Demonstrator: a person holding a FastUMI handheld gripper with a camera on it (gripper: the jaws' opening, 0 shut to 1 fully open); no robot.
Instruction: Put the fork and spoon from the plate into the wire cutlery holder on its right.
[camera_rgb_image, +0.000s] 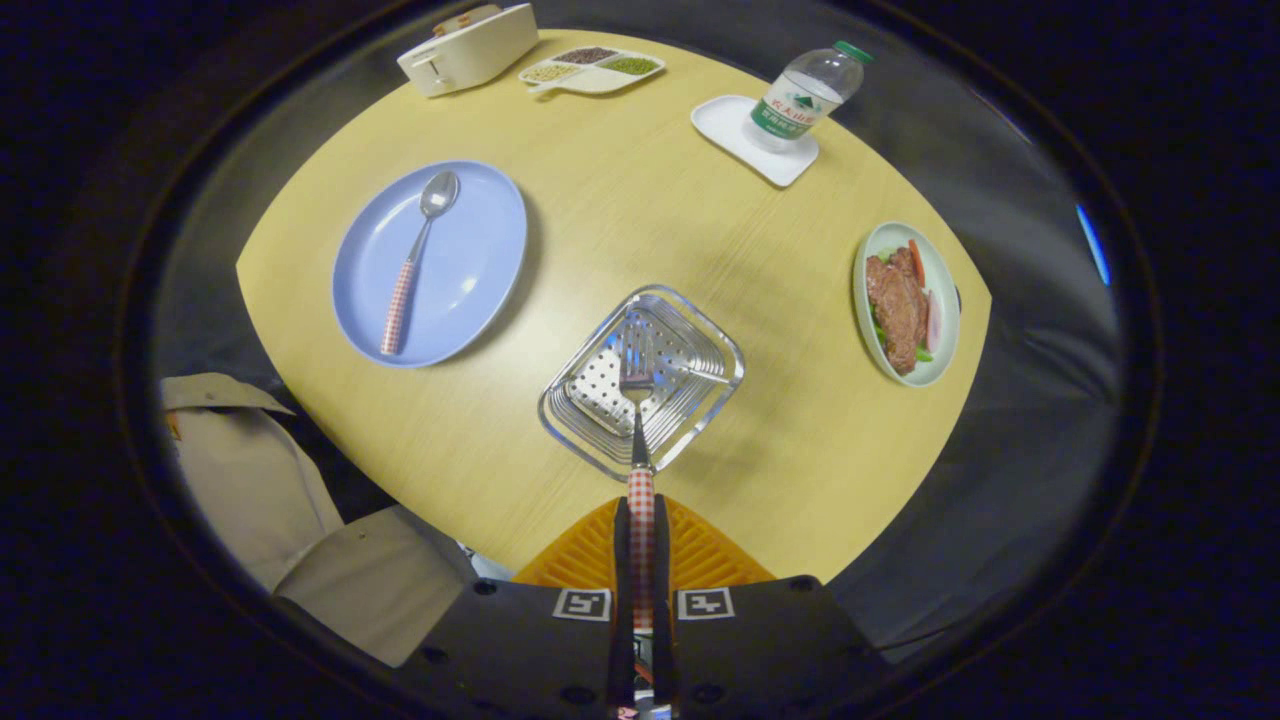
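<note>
The hand-held gripper (640, 520) is clamped on the checked handle of the fork (638, 400), whose tines hang over the open top of the wire cutlery holder (700, 335) on the bench (640, 190). Left of the holder, the spoon (415, 265) lies on the blue plate (480, 250); a sleeve (330, 560) shows nearer.

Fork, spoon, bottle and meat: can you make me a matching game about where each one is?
Things:
1. fork
2. spoon
3. water bottle
4. meat

Places:
A. on the white tray
B. on the blue plate
C. held in the gripper, head over the wire cutlery holder
D. on the pale green plate

Pairs: 1-C, 2-B, 3-A, 4-D
</note>
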